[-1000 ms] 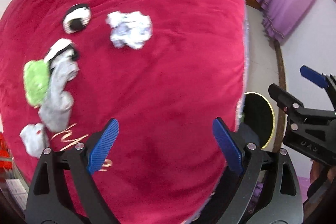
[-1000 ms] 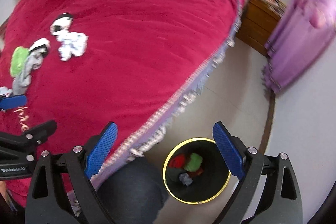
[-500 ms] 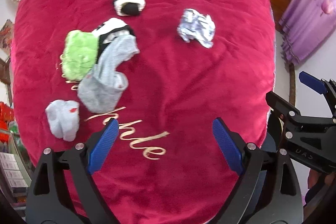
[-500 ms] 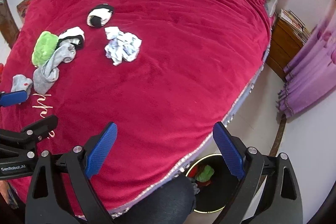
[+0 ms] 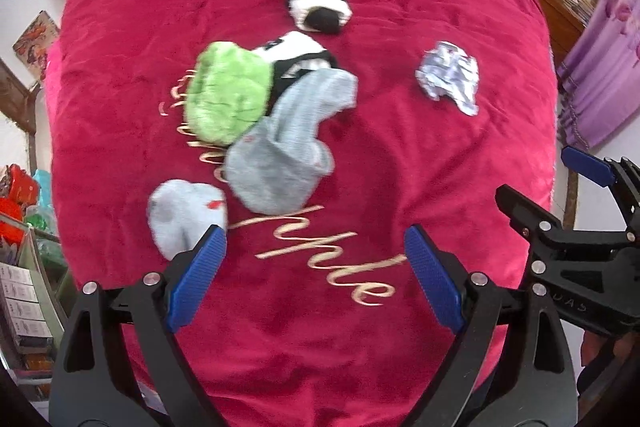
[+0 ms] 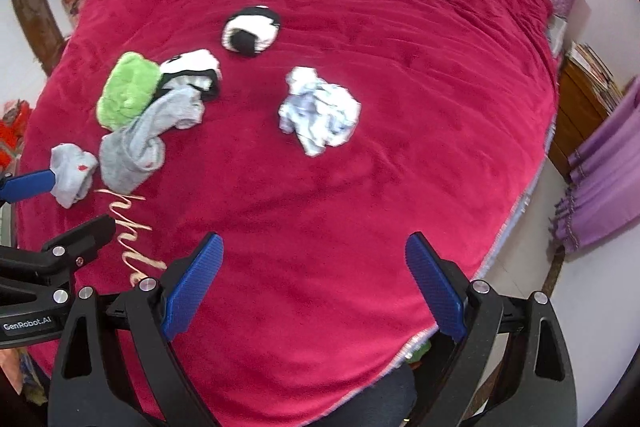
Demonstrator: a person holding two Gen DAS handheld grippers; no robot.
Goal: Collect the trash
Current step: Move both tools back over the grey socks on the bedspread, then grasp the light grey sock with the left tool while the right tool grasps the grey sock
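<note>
Crumpled white paper wad (image 6: pixel 319 115) lying loose on the red bedspread (image 6: pixel 400 47), touching nothing else. On the far side of the wad, a rolled black-and-white sock (image 6: pixel 251 31), a little apart from it. Left of the wad, a cluster of laundry: green fuzzy sock (image 6: pixel 127 89) against a black-and-white sock (image 6: pixel 193 71), long grey sock (image 6: pixel 148 139) draped below both, small grey sock bundle (image 6: pixel 72 169) just beside its lower end. Nearer than the wad, gold script lettering (image 5: pixel 320 255) stitched into the spread. Right of the wad, past the bed edge, purple curtain (image 6: pixel 604 195) and wooden cabinet (image 6: pixel 580 99). Right gripper (image 6: pixel 314 281) hovering on the near side of the wad, blue pads wide apart, nothing between them. Left gripper (image 5: pixel 316 277) over the lettering, near the grey bundle, pads likewise spread and empty.
</note>
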